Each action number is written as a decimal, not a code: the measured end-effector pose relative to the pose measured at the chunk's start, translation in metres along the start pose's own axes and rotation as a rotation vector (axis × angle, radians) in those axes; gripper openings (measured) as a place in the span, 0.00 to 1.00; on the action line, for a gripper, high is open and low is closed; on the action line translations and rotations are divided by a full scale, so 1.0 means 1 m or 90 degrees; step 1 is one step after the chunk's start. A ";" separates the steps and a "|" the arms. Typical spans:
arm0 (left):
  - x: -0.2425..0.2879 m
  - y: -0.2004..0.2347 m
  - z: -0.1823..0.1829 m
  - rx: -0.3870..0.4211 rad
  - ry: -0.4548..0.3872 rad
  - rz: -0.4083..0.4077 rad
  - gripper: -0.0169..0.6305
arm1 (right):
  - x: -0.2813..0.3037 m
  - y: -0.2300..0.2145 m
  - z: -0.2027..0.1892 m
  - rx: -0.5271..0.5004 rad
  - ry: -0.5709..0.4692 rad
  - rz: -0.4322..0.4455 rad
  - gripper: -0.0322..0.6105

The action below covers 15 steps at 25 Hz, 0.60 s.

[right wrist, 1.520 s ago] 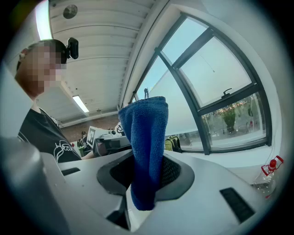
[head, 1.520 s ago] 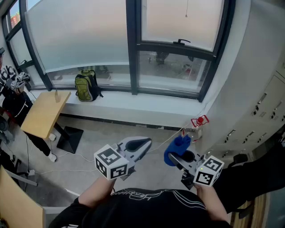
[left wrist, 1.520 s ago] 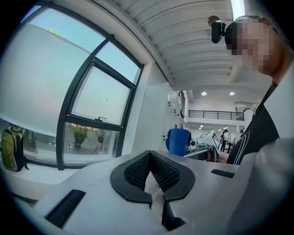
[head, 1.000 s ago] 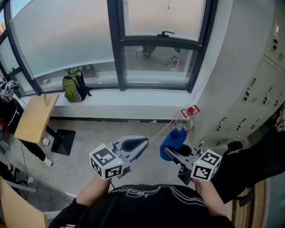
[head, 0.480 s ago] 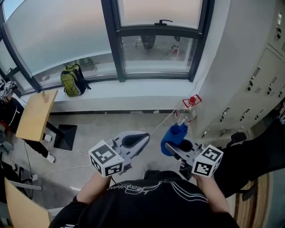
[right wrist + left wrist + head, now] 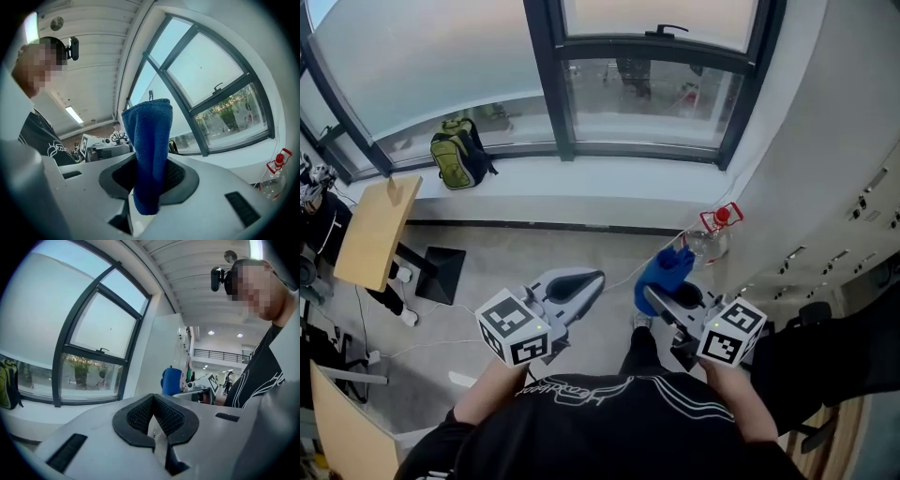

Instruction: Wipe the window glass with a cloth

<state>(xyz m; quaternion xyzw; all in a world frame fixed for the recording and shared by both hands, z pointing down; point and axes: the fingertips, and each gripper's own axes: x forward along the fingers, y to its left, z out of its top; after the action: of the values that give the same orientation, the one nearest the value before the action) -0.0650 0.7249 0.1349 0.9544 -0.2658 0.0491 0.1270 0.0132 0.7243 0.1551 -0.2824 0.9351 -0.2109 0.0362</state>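
Black shirt (image 6: 619, 433), white line print

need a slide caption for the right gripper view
Right gripper shut on a blue cloth standing upright, dark-framed window ahead, red-capped bottle at lower right.

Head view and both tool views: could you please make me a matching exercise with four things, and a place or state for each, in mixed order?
Things:
1. cloth
2. backpack
3. bottle
4. left tool

Places or states:
A. on the window ledge
B. shut, with nothing in it
C. clamped in the right tool
D. clear, with a red cap

Right pairs: 1-C, 2-A, 3-D, 4-B.
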 end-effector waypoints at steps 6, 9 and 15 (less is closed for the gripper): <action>0.081 0.081 0.016 -0.010 -0.006 0.025 0.03 | 0.041 -0.107 0.022 0.022 0.013 0.006 0.20; 0.131 0.132 0.028 -0.011 0.005 0.039 0.03 | 0.068 -0.172 0.046 0.026 0.015 0.008 0.20; 0.213 0.218 0.072 -0.019 -0.011 0.085 0.03 | 0.124 -0.274 0.106 0.012 0.023 0.031 0.19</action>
<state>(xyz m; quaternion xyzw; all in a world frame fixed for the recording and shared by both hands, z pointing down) 0.0056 0.4198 0.1470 0.9329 -0.3306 0.0457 0.1351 0.0700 0.4111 0.1785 -0.2549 0.9403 -0.2238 0.0268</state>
